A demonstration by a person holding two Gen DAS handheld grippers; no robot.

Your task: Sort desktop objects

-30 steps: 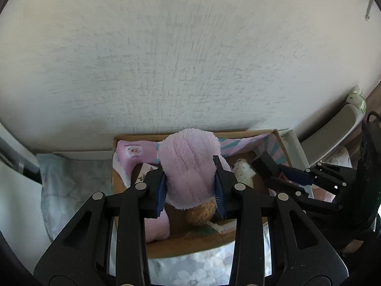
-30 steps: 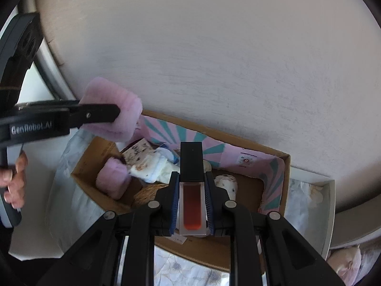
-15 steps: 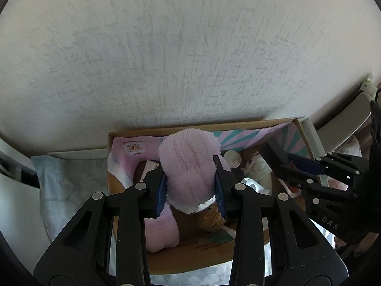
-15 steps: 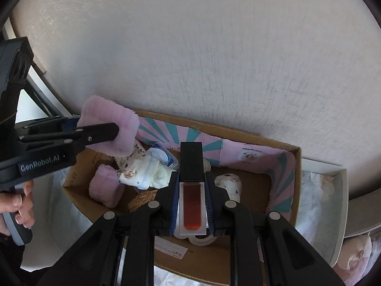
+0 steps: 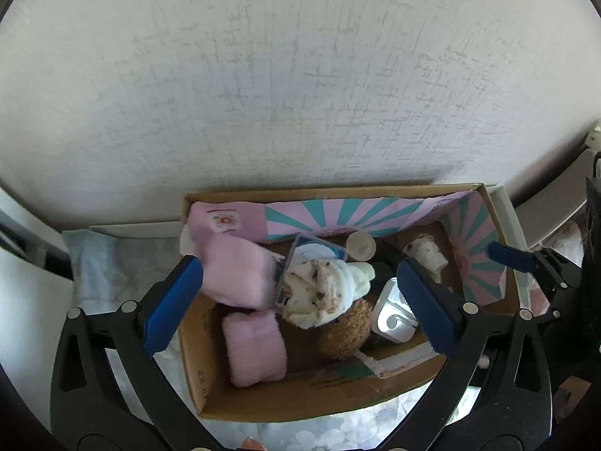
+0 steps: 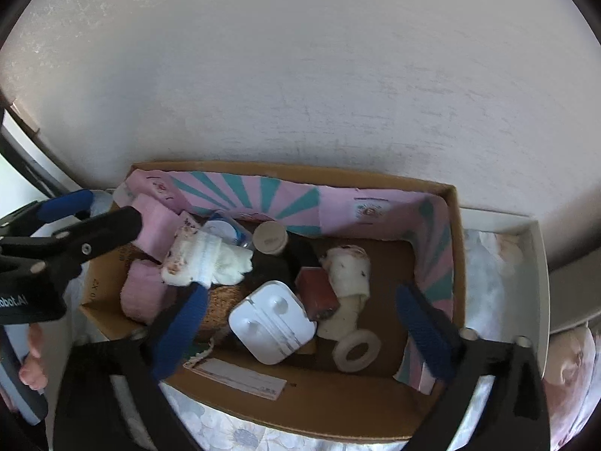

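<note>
A cardboard box (image 5: 195, 372) with a pink and teal lining holds the sorted objects. My left gripper (image 5: 296, 300) is open above it; a pink fluffy roll (image 5: 236, 276) lies loose at the box's left end, above a second pink roll (image 5: 255, 349). My right gripper (image 6: 300, 327) is open over the box (image 6: 338, 406); a red-filled tube (image 6: 317, 295) lies inside beside a white earphone case (image 6: 272, 321). The left gripper's fingers (image 6: 105, 229) show at the left in the right wrist view.
The box also holds rolled white spotted socks (image 5: 323, 289), a brown furry ball (image 5: 345, 332), a round beige lid (image 6: 269, 238), a white ring (image 6: 357, 349) and a paper tag (image 6: 240, 376). A white wall (image 5: 300, 94) stands behind. A white tray (image 6: 533, 274) lies at the right.
Both grippers opened. The pink roll dropped from the left gripper into the box's left end, and the red tube dropped from the right gripper into the box.
</note>
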